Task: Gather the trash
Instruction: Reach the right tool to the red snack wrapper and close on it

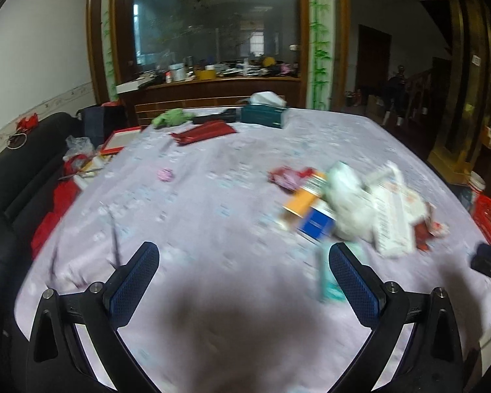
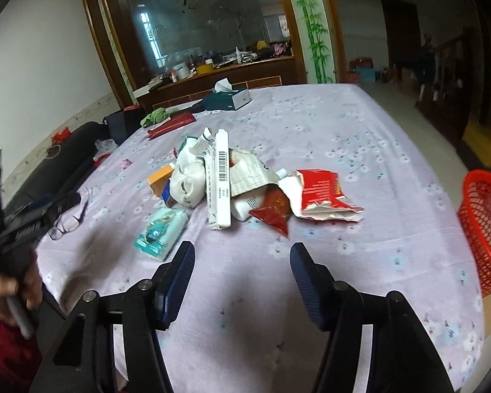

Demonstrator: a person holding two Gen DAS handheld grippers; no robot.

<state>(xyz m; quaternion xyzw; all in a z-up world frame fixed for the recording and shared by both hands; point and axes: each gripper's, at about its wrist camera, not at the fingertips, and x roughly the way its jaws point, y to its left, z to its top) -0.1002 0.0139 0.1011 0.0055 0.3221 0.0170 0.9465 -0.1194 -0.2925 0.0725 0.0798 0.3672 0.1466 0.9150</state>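
I hold both tools above the near edge of the table, and neither has anything in it: my right gripper stands wide with bare cloth between its pads, and my left gripper is spread just as wide over its own shadow. The trash sits as one loose heap around the middle of the table, a little toward its right edge, where the red mesh basket stands just off the cloth. It all looks light and mostly limp. The torn red-and-white wrapper and the dark red sachet lying nearest my right gripper are thin film, probably slippery, so I would pinch a crumpled fold rather than a flat face. The long white carton rests on top of the heap and looks stiff; I would take it across its narrow width near the middle so it does not swing. The crumpled white wad is soft and should squash into the pads anywhere. The teal tissue pack lies apart at the heap's near left side, flat, best caught by its long edges. The left view is blurred, so finer detail there I cannot tell.
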